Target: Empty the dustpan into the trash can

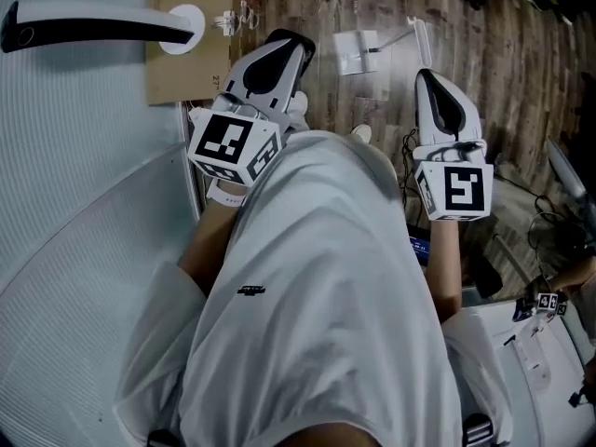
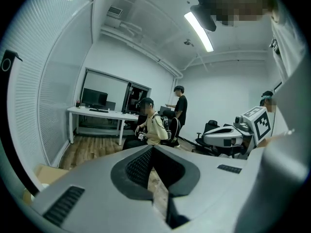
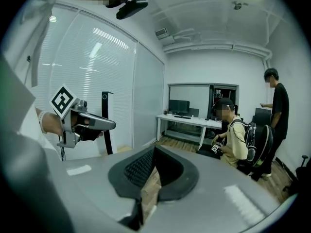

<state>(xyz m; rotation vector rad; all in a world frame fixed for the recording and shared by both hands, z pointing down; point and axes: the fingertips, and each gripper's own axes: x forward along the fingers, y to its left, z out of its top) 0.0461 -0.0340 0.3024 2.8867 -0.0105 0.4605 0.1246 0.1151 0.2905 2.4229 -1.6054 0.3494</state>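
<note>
Head view finds us holding the left tool (image 1: 287, 43) and right tool (image 1: 430, 77) level ahead of our white shirt (image 1: 317, 296), both clenched on nothing. Dustpan and trash can appear in no view, so we judge the task idle.

Ceiling strip lights (image 2: 198, 30) fill the white room with bright, even light and throw glare across the blinds (image 3: 97, 47). Both gripper views bow sharply toward dark, rounded edges, with the near jaws soft. The head view is dimmer, its floor (image 1: 484, 54) crisp.
</note>
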